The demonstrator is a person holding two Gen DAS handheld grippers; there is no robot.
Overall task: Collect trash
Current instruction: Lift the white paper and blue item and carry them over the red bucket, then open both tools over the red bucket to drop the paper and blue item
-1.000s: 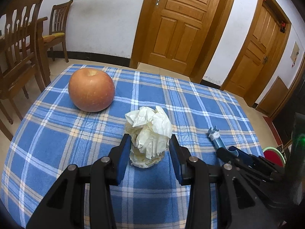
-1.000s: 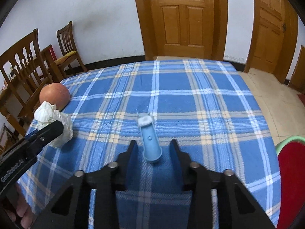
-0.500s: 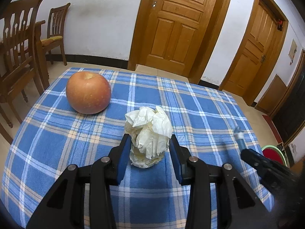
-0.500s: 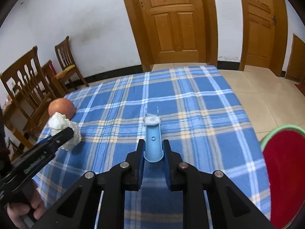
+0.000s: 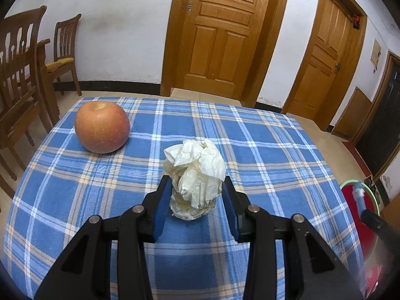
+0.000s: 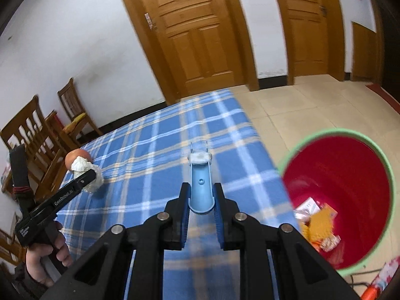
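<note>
1. holding a small blue plastic piece (image 6: 200,192) with a white tuft at its far end, the right gripper (image 6: 200,203) has its jaws narrow and pressed on both sides of the piece, having just been closing on it.
2. the piece is lifted clear of the bench (image 6: 155,145), which wears a blue plaid cloth, and sits near the cloth's right edge in the right wrist view.
3. a red bin (image 6: 362,175) with a green rim stands on the tiled floor just right of the bench, with orange and white wrappers lying in its bottom.
4. the left gripper (image 5: 197,197) has its jaws partly apart and clasped around a crumpled white paper ball (image 5: 196,175), the blue pads touching its two sides.
5. the ball's base rests at the cloth or just over it; i cannot tell which.
6. an apple (image 5: 102,127) sits on the cloth, left of and beyond the ball, apart from it.
7. a person's hand (image 6: 43,257) grips the left gripper's handle, low at the left of the right wrist view.
8. wooden chairs (image 5: 17,80) stand left of the bench, and wooden doors (image 5: 220,35) are shut in the far wall.
</note>
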